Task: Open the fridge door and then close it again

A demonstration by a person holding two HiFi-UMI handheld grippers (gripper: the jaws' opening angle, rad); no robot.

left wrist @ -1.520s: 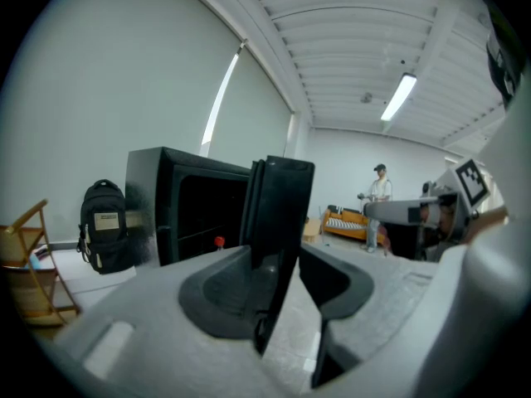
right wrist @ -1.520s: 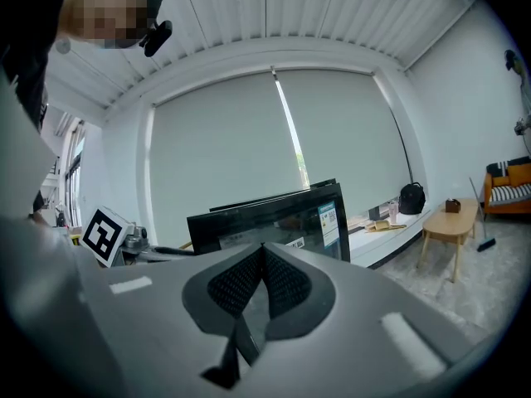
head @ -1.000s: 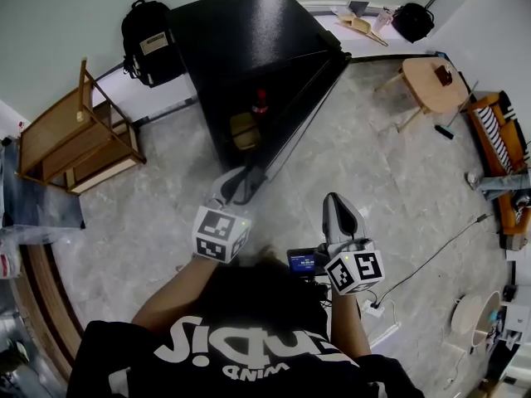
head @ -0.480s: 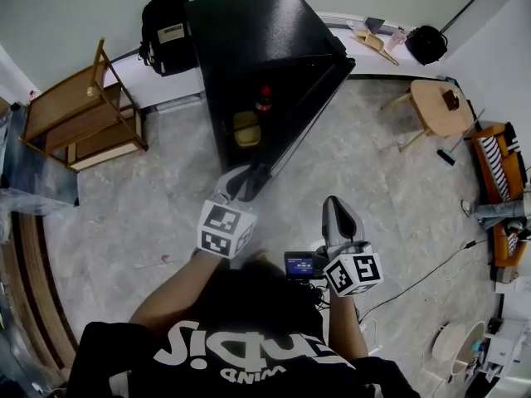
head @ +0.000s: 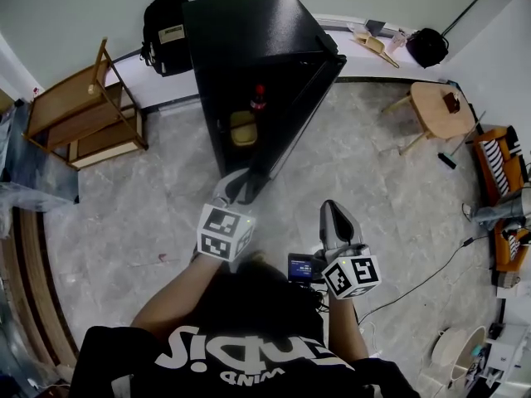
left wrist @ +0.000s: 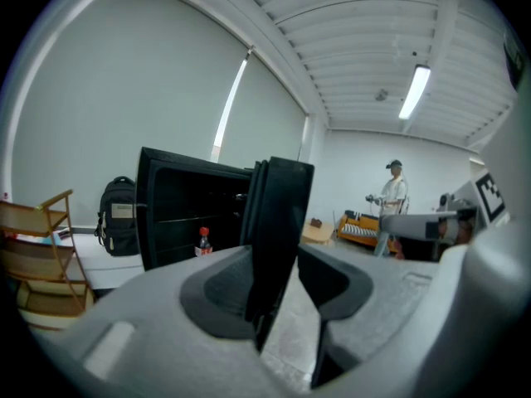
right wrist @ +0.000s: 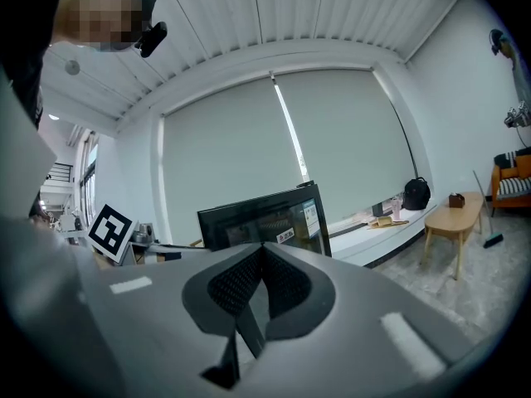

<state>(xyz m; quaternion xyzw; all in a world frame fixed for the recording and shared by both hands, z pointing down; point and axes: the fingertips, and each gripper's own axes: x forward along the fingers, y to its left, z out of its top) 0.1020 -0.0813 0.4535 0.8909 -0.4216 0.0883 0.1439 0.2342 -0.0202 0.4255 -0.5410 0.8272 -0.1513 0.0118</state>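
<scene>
The black fridge (head: 249, 31) stands at the far wall with its door (head: 294, 114) swung partly open toward me. A red-capped bottle (head: 259, 98) and a yellow item show on the shelves inside. My left gripper (head: 239, 185) is shut on the door's free edge. In the left gripper view the dark door slab (left wrist: 278, 222) stands between the pads, and the bottle (left wrist: 203, 240) shows in the opening to its left. My right gripper (head: 333, 212) hangs to the right of the door, shut and holding nothing. Its pads meet in the right gripper view (right wrist: 262, 255), which looks at the door's outer face (right wrist: 265, 218).
A black backpack (head: 166, 25) leans left of the fridge, with a wooden shelf unit (head: 79, 114) further left. A round wooden table (head: 436, 102) and an orange sofa (head: 502, 164) stand at the right. A cable (head: 431, 259) runs over the floor. A person (left wrist: 392, 201) stands far across the room.
Both grippers and the head camera have shifted a little across the floor. The left gripper stays on the door's edge, and the door remains ajar.
</scene>
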